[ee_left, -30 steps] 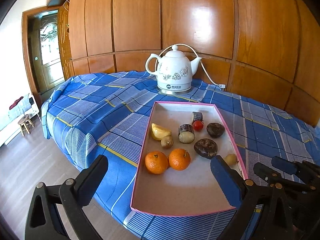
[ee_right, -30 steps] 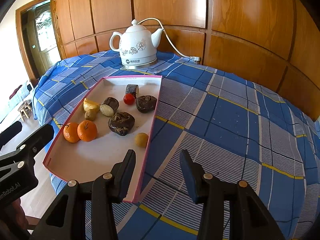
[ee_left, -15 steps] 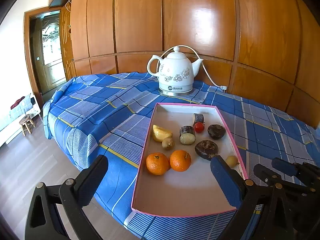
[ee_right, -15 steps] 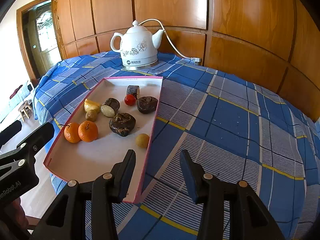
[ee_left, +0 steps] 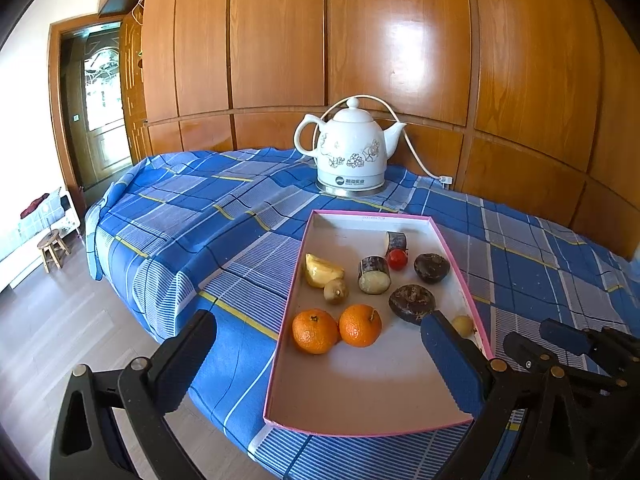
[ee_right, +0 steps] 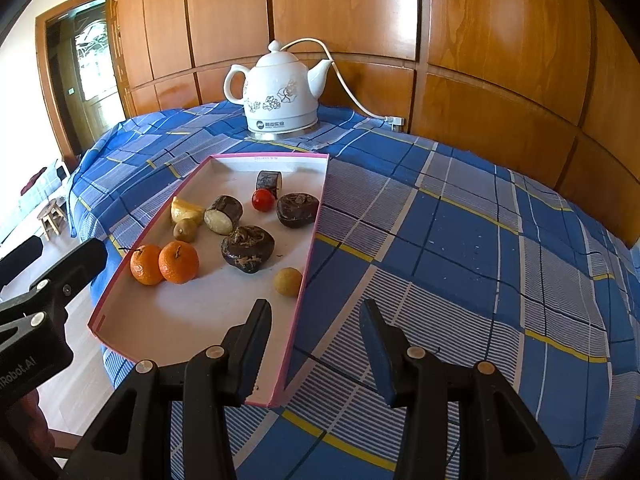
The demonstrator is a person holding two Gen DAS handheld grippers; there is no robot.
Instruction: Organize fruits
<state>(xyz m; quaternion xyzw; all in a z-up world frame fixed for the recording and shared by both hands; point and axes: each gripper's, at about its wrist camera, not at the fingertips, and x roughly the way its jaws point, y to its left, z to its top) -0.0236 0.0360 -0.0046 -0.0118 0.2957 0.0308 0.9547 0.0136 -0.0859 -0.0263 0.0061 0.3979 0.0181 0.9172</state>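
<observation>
Hovering with jaws spread and empty near the tray's (ee_left: 460,272) near end, the left gripper (ee_left: 316,354) and right gripper (ee_right: 316,340) face fruits (ee_right: 248,248) all lying inside it, which fits sorting either pending or finished.

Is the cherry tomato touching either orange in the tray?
No. In the right wrist view the cherry tomato sits far back in the tray, apart from the two oranges near its left rim.

A table draped in a blue plaid cloth (ee_left: 224,220) is carrying a pink-rimmed tray (ee_left: 294,288) near the front edge and a white kettle (ee_left: 350,152) sitting farther back by the wall.
</observation>
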